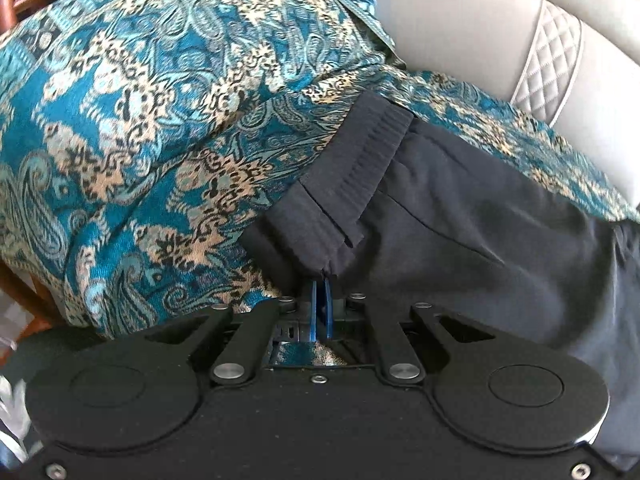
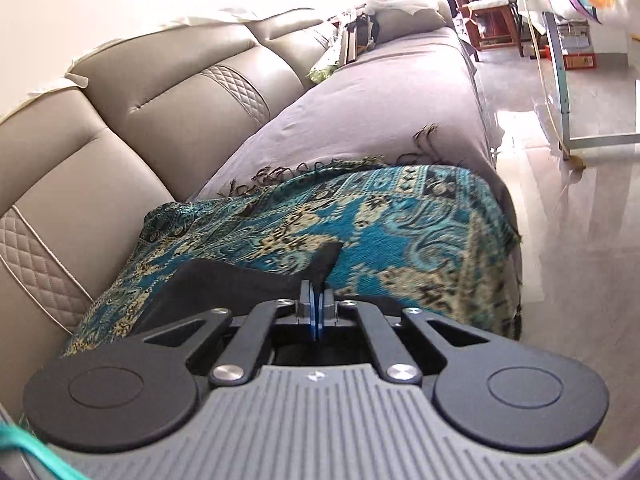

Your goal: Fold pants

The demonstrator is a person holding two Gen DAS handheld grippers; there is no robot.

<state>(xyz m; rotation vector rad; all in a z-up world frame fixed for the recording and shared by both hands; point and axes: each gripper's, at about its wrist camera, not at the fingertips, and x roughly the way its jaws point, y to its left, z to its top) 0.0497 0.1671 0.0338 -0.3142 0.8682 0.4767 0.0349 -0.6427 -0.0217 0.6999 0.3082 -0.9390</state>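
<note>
Both claws, left (image 1: 321, 280) and right (image 2: 317, 285), pinch smooth black pants (image 1: 460, 232) over a paisley throw (image 1: 140, 120).

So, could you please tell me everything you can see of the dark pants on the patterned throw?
The dark charcoal fabric pants have a ribbed elastic waistband and a slanted pocket seam. They lie on the teal paisley throw over the beige leather sofa. The left gripper pinches the waistband edge; the right gripper pinches another raised corner.
</note>
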